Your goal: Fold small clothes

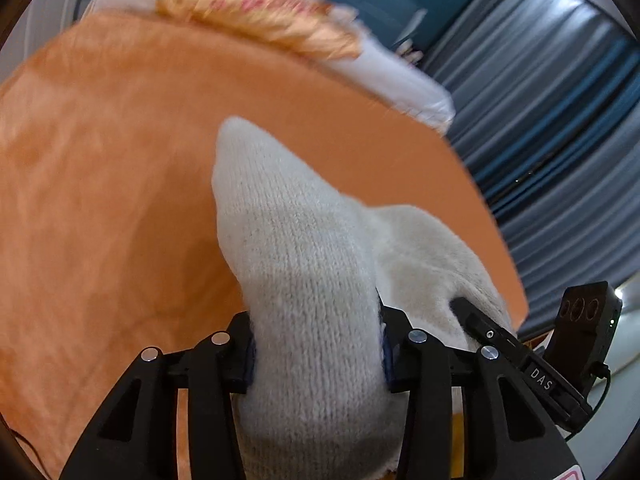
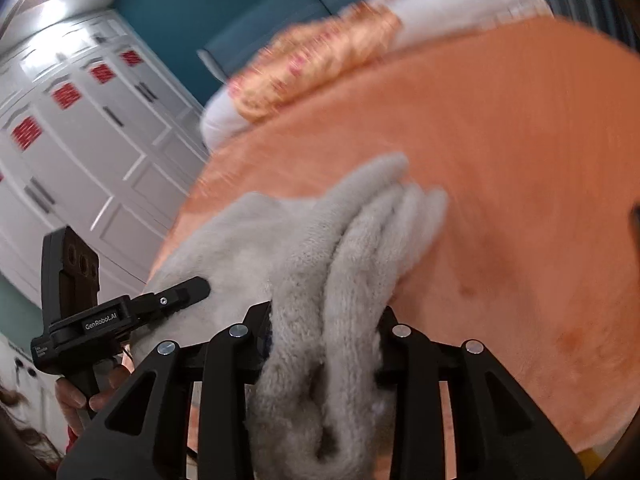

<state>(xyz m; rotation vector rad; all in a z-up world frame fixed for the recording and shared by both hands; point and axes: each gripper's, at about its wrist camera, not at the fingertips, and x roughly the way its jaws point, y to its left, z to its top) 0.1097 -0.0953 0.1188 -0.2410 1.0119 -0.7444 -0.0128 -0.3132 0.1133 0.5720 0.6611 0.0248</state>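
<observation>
The left claw [image 1: 316,354] is pinched on one end of a cream knitted sock [image 1: 292,248], whose free end juts out ahead of the fingers, above the orange bedspread [image 1: 120,168]. In the right wrist view the same left claw [image 2: 200,286] shows from the side, its tip against the sock's fabric. To its right, the right claw [image 2: 324,340] is clamped on a bunched, doubled part of the sock [image 2: 352,240], several thick folds stacked between the jaws. Holding both ends at once probably lets the person bring one end over the other to make the fold; the sock appears lifted or barely resting on the bed, though blur makes this uncertain. A patterned gold and pink cloth [image 2: 316,68] lies on white bedding [image 1: 400,76] at the far edge. No containers are visible.
</observation>
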